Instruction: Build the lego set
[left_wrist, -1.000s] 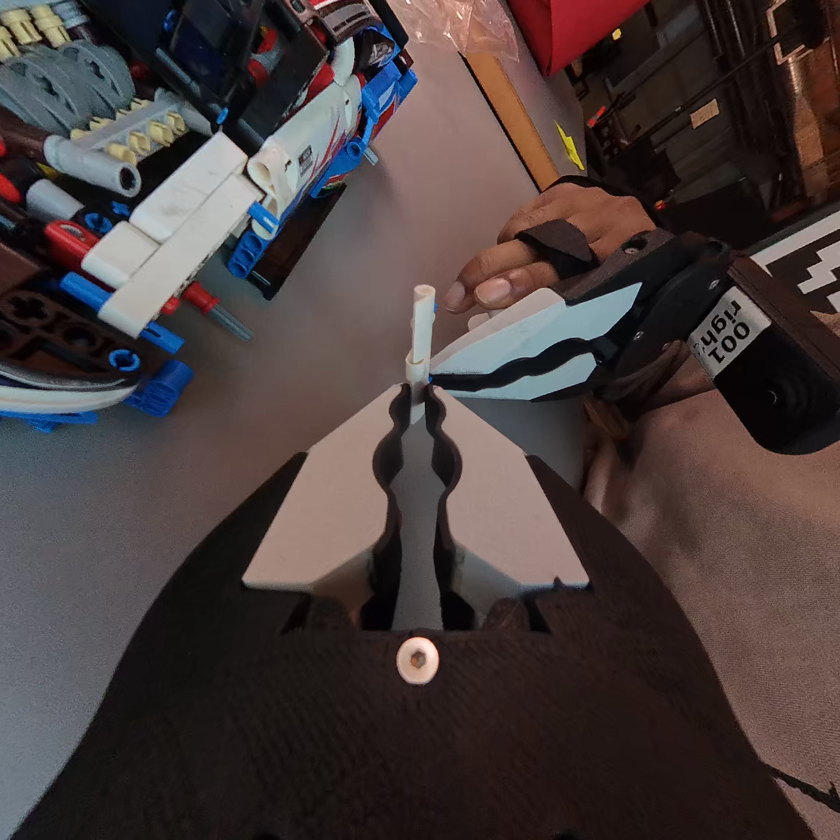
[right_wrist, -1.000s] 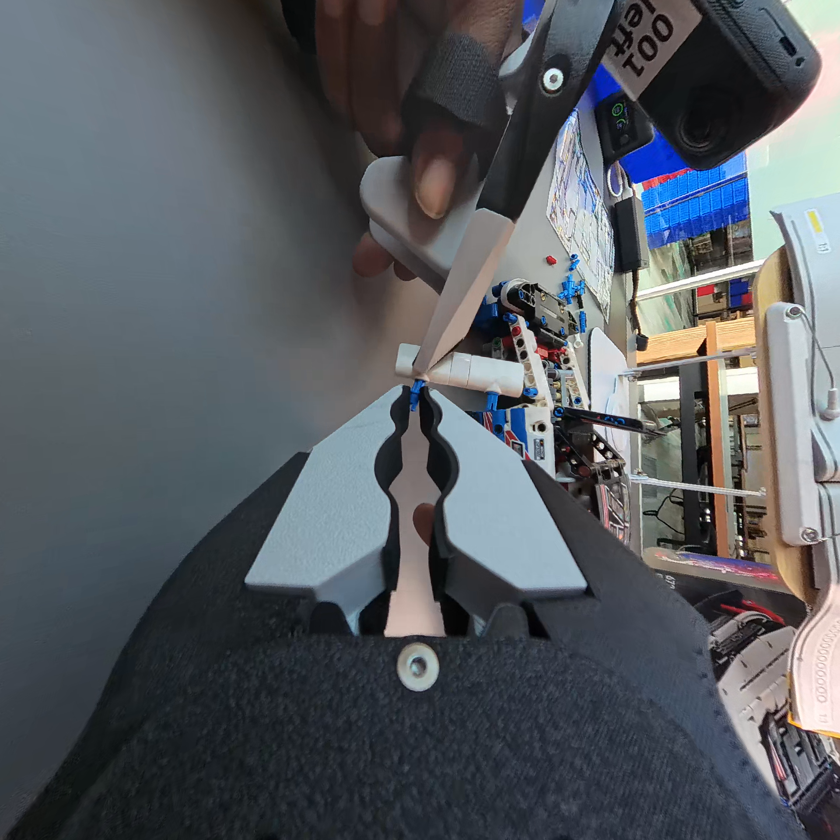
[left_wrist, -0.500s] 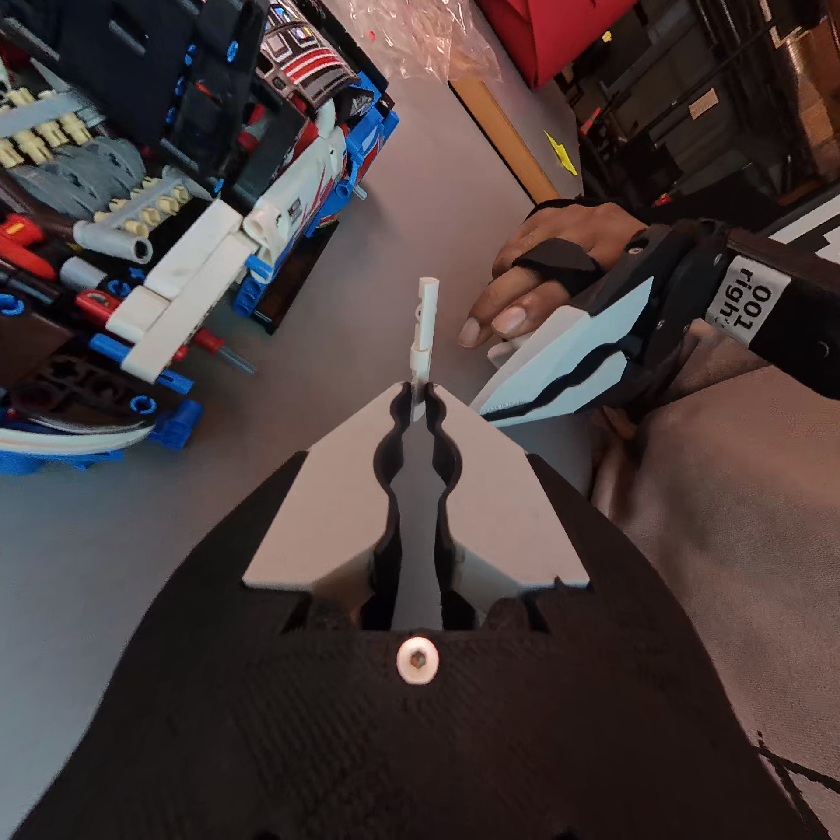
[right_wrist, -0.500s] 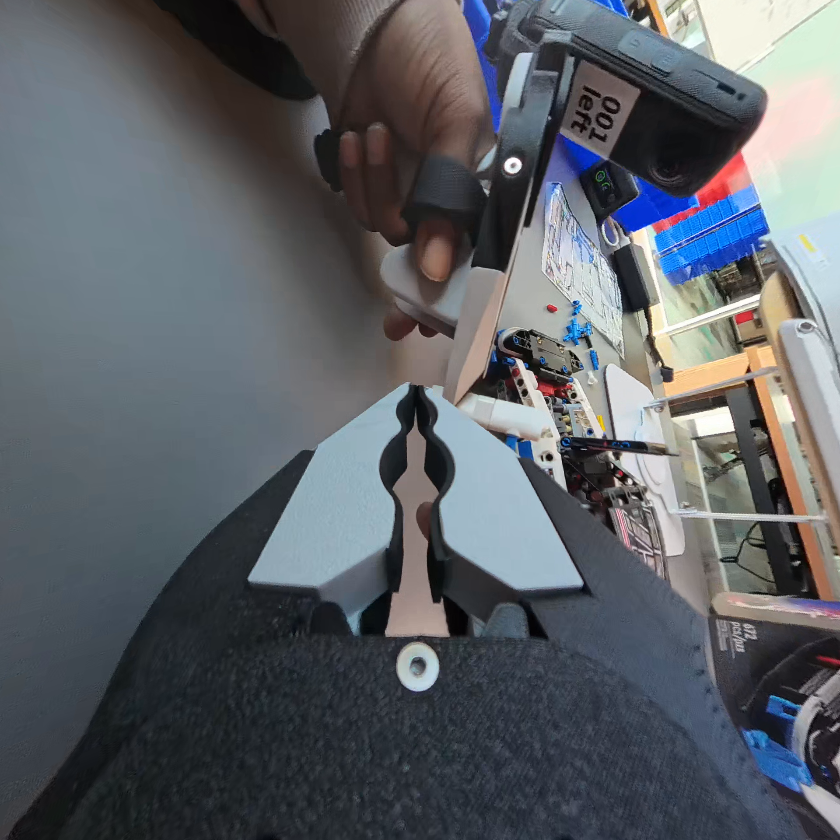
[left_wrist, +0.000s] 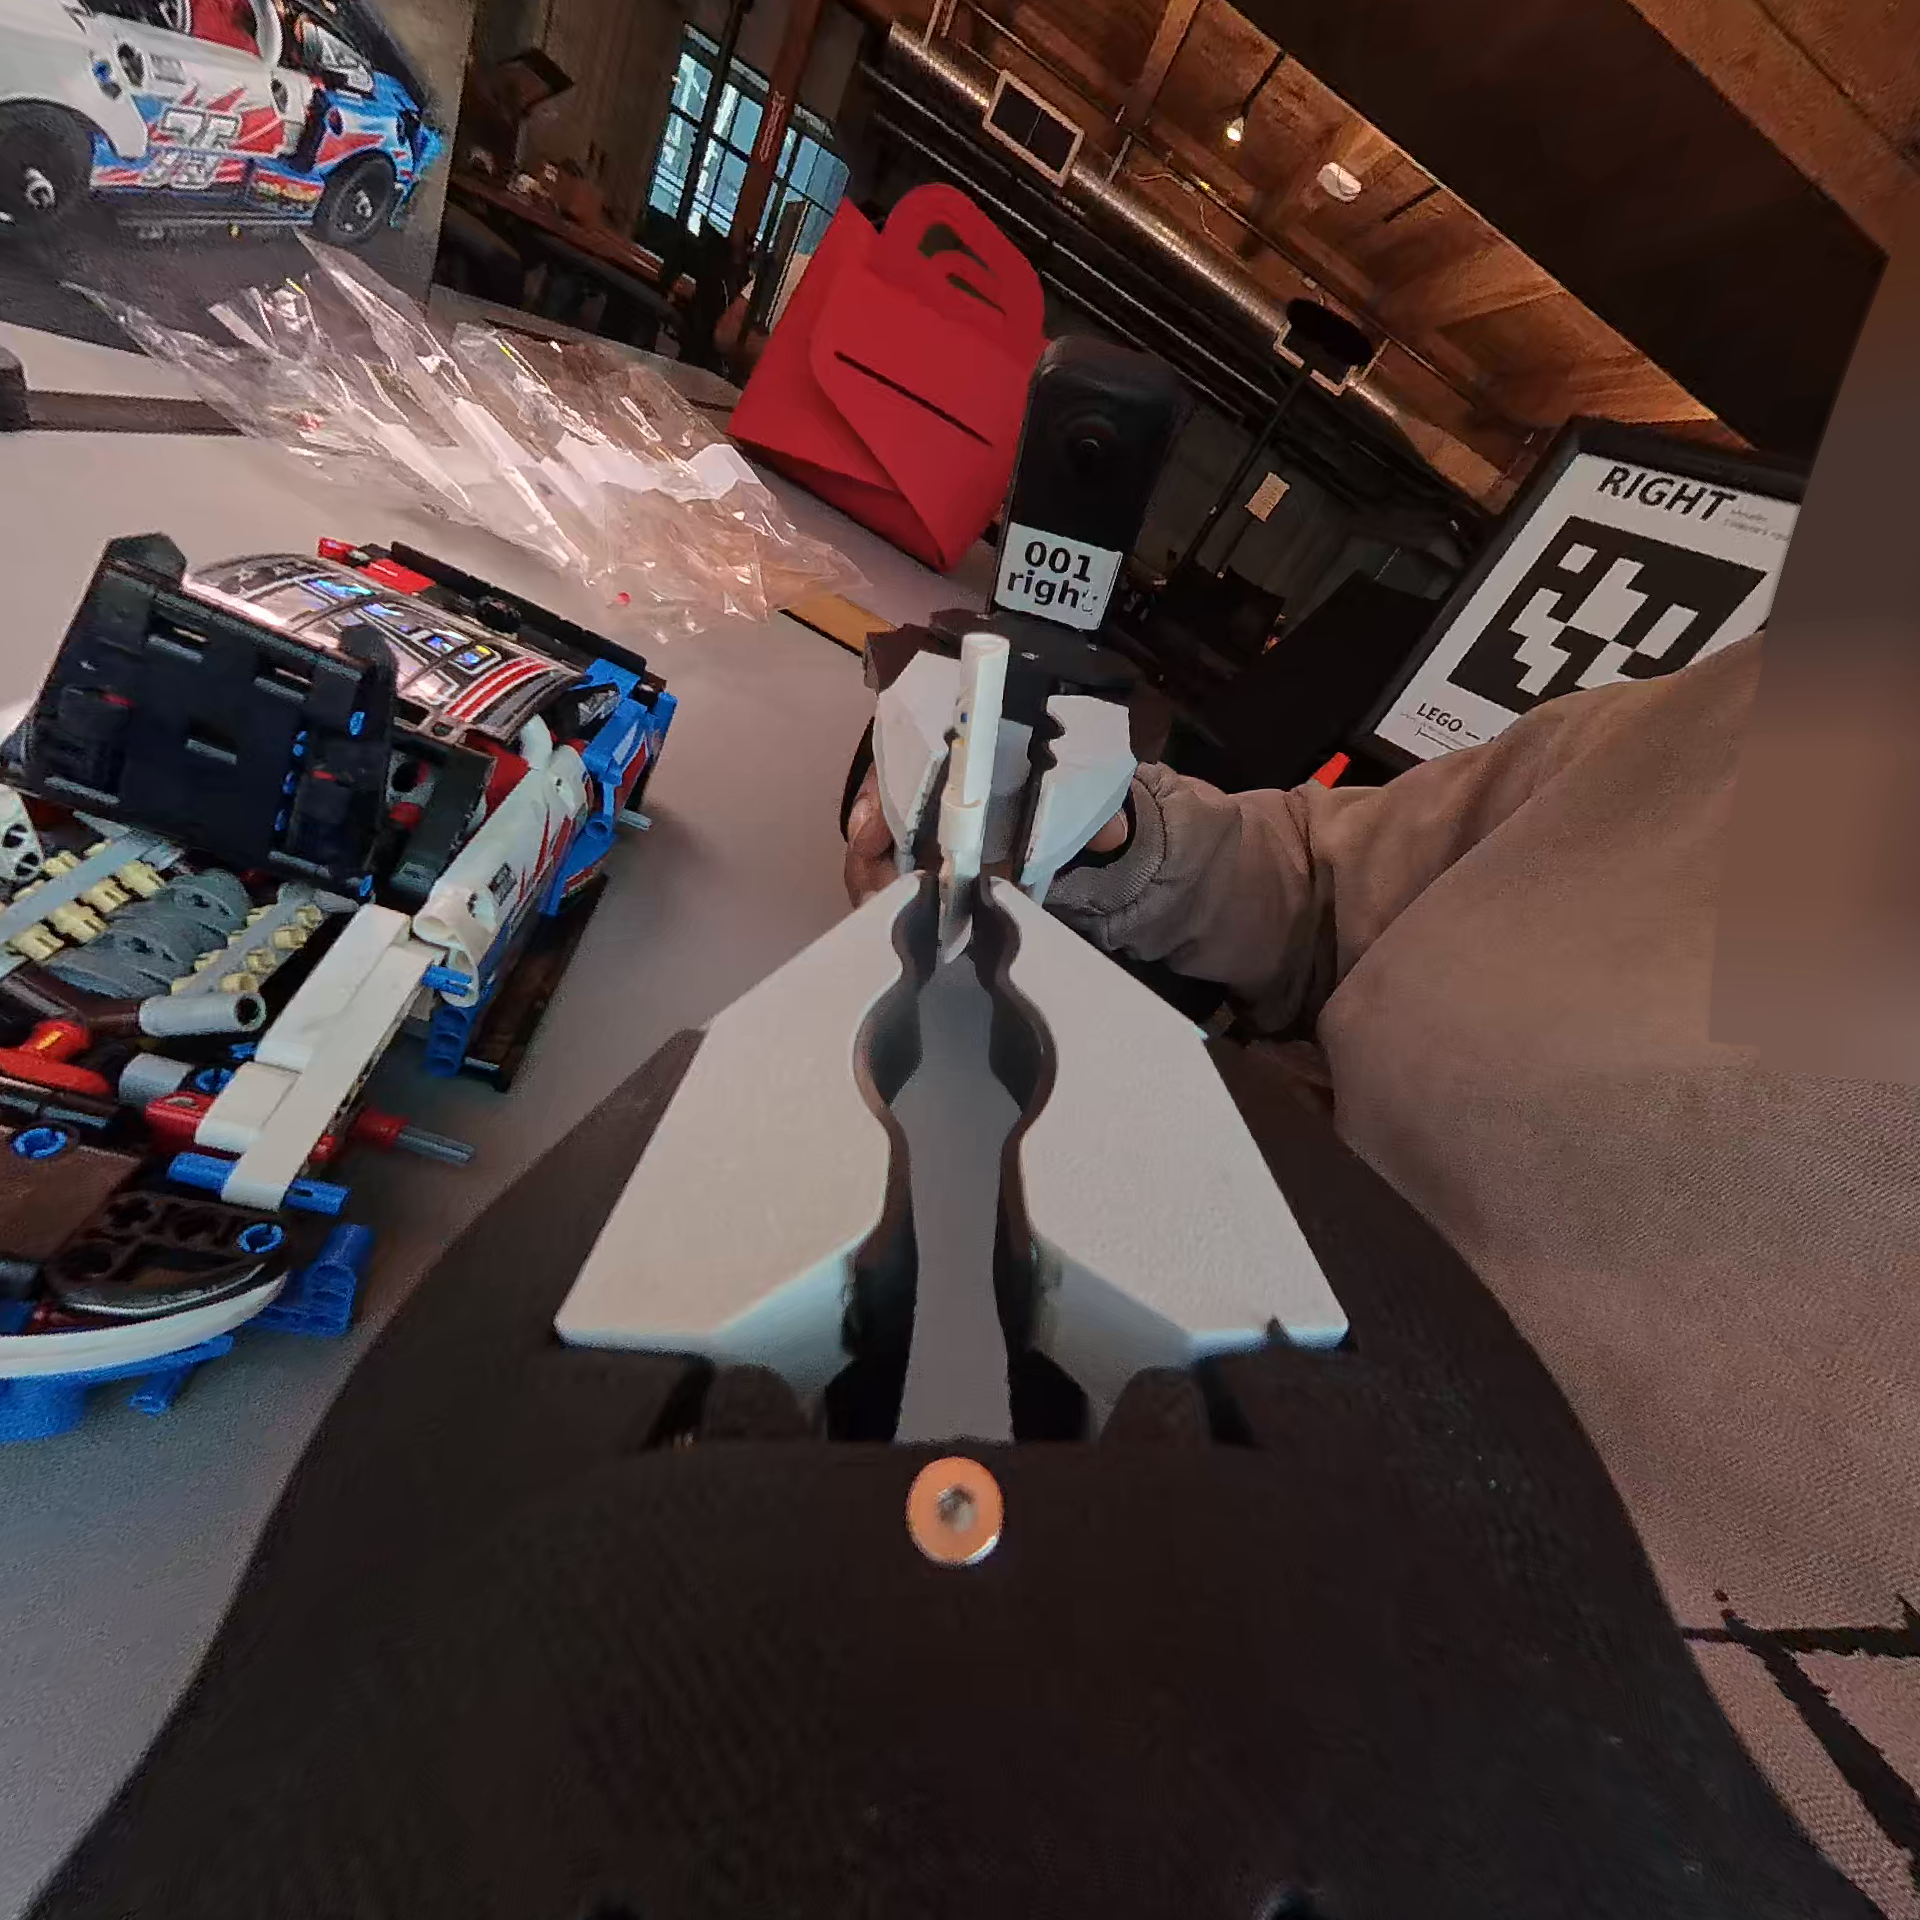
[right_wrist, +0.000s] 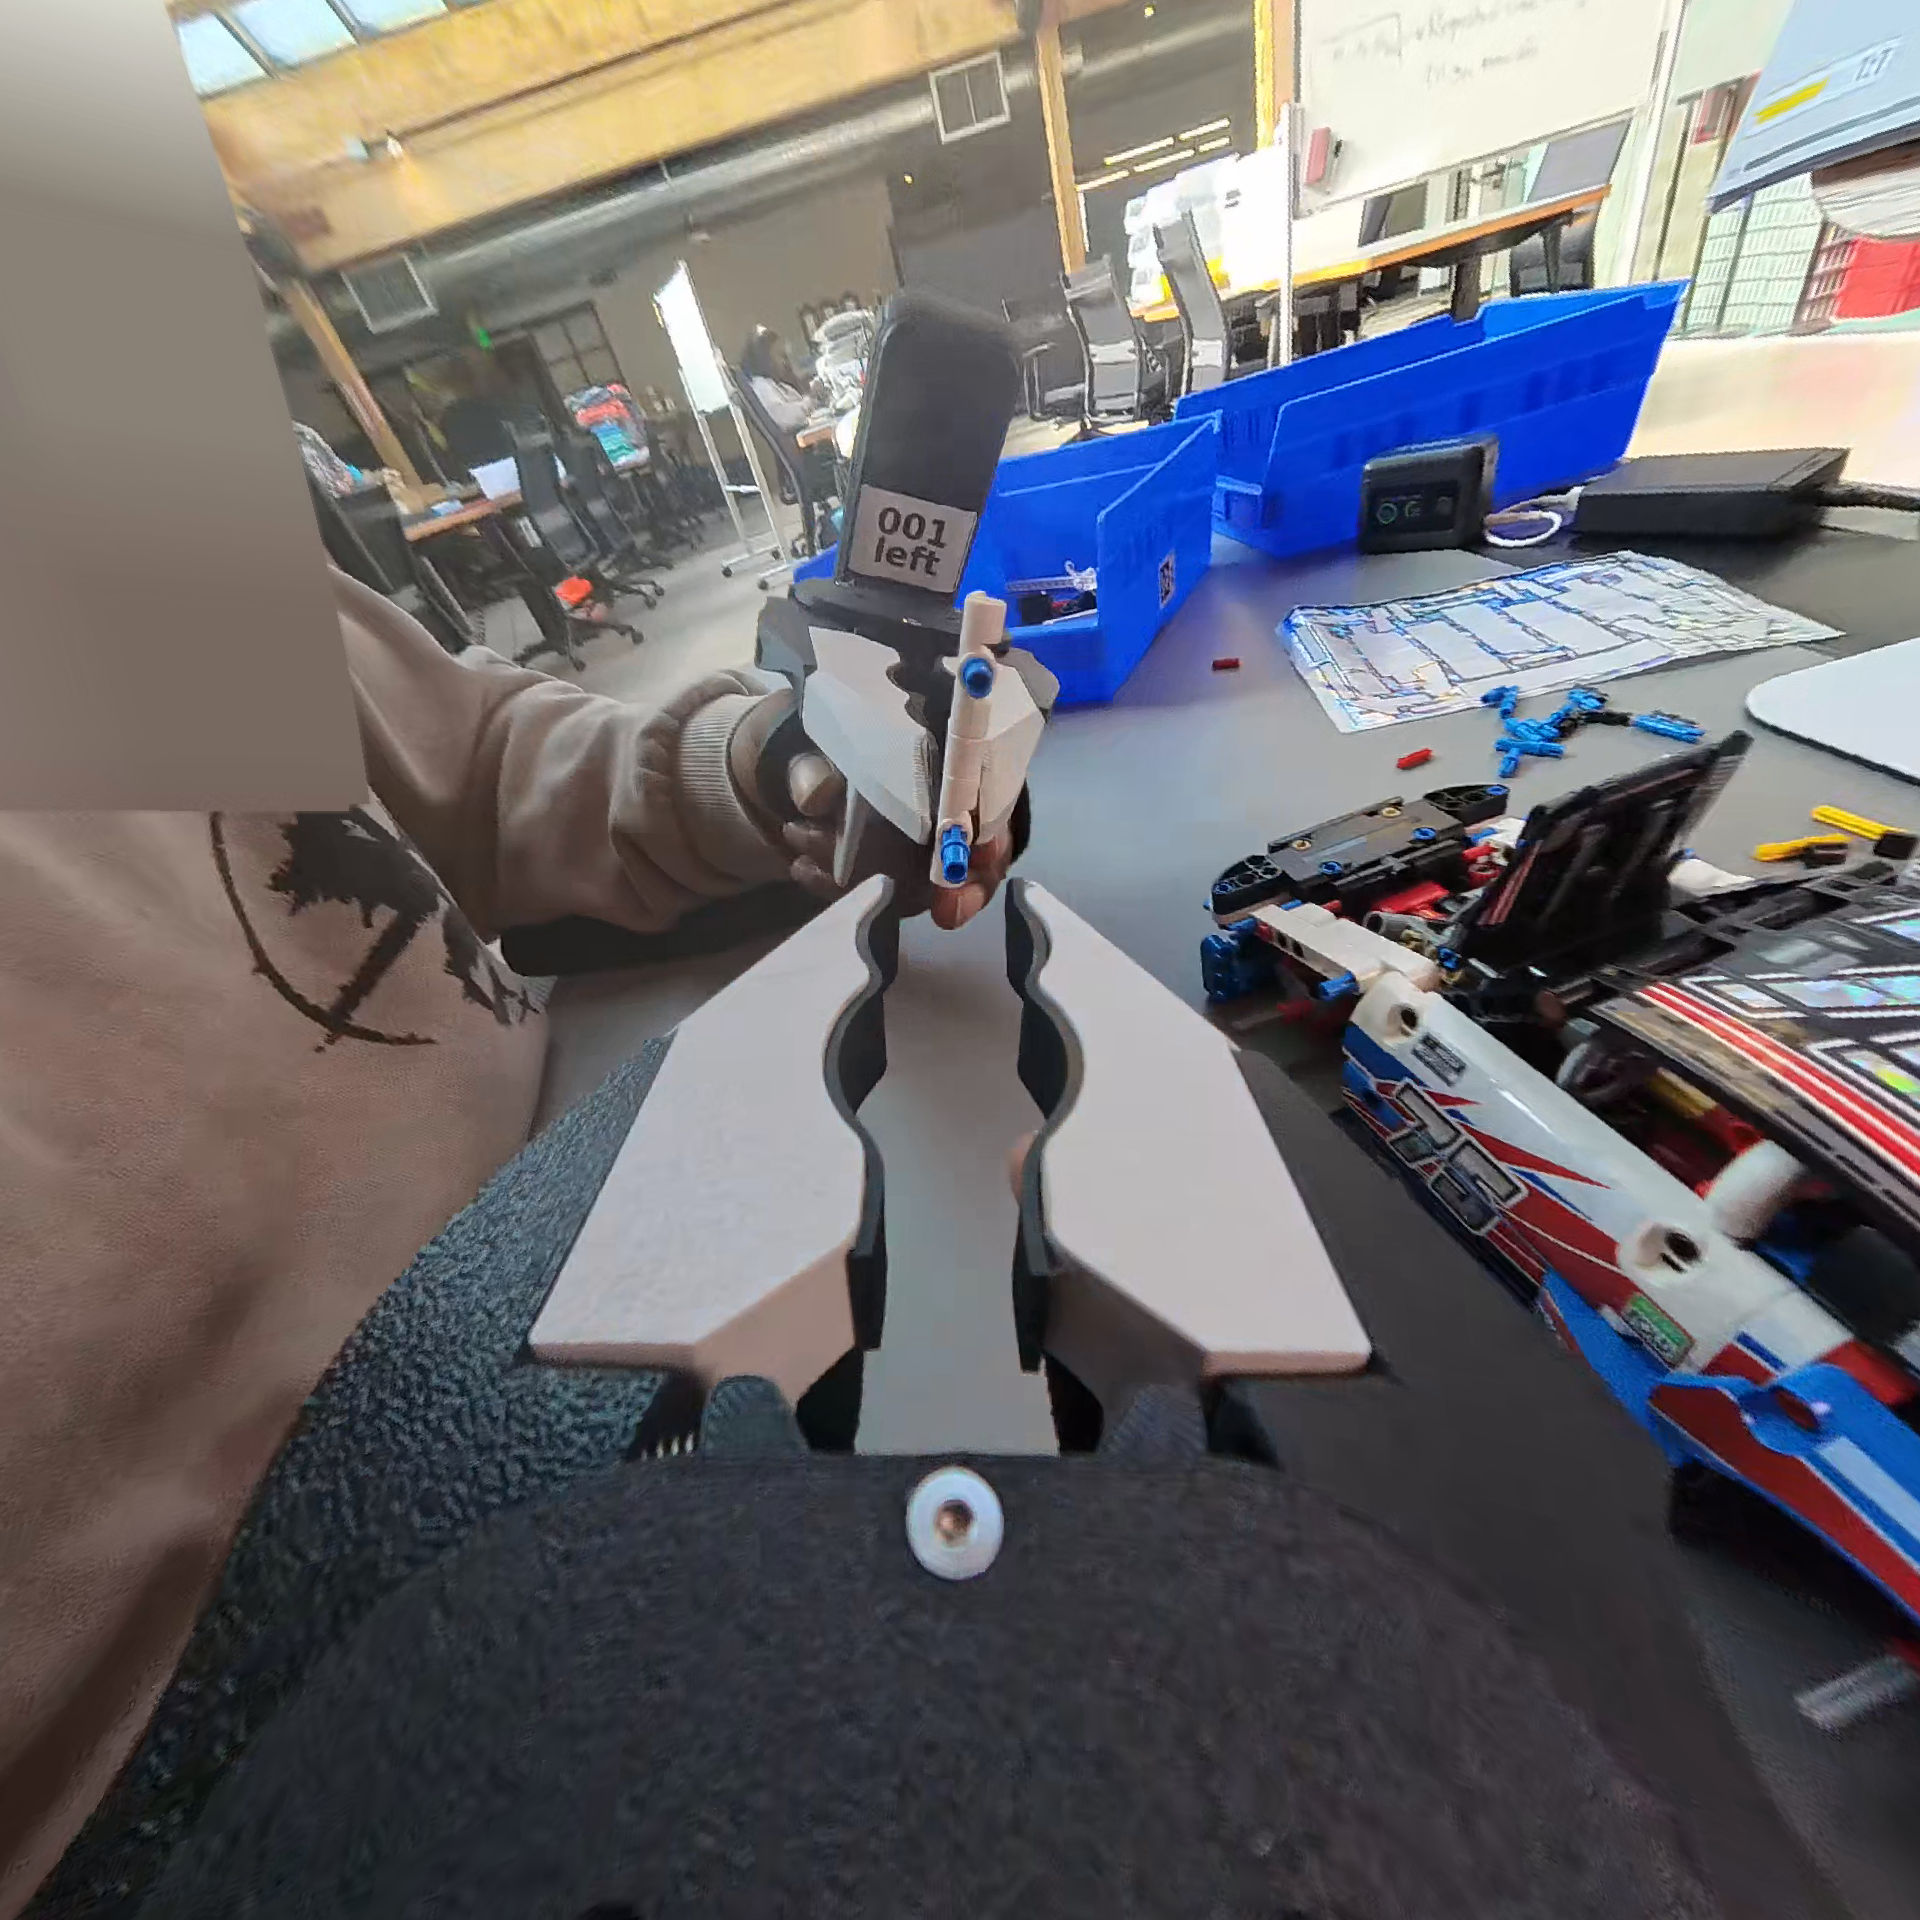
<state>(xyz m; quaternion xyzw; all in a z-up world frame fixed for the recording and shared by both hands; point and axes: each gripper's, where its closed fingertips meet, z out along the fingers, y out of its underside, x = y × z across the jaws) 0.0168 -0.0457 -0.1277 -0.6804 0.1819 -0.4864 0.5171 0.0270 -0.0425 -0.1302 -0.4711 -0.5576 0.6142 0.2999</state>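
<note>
My left gripper (left_wrist: 956, 899) is shut on the lower end of a white lego beam (left_wrist: 971, 748), which stands up from its tips. In the right wrist view the beam (right_wrist: 968, 727) carries two blue pins, one high and one low, and the left gripper's fingers (right_wrist: 873, 748) show behind it. My right gripper (right_wrist: 948, 896) is open and empty, its tips just below and in front of the beam. Its fingers (left_wrist: 1086, 779) face me in the left wrist view. The part-built red, white and blue lego car (left_wrist: 312, 831) (right_wrist: 1558, 1091) lies on the grey table.
Clear plastic bags (left_wrist: 499, 447), a red bag (left_wrist: 904, 395) and the set's box (left_wrist: 208, 125) lie behind the car. Blue bins (right_wrist: 1351, 436), an instruction sheet (right_wrist: 1538, 634), loose blue pins (right_wrist: 1548, 727) and yellow pieces (right_wrist: 1829, 831) lie on the table (right_wrist: 1143, 748). My two grippers' fingertips are within a few centimetres of each other.
The right gripper was shut on a blue pin at the beam, drew back, and now stands open. Both grippers have tilted up from the table and now face each other.
</note>
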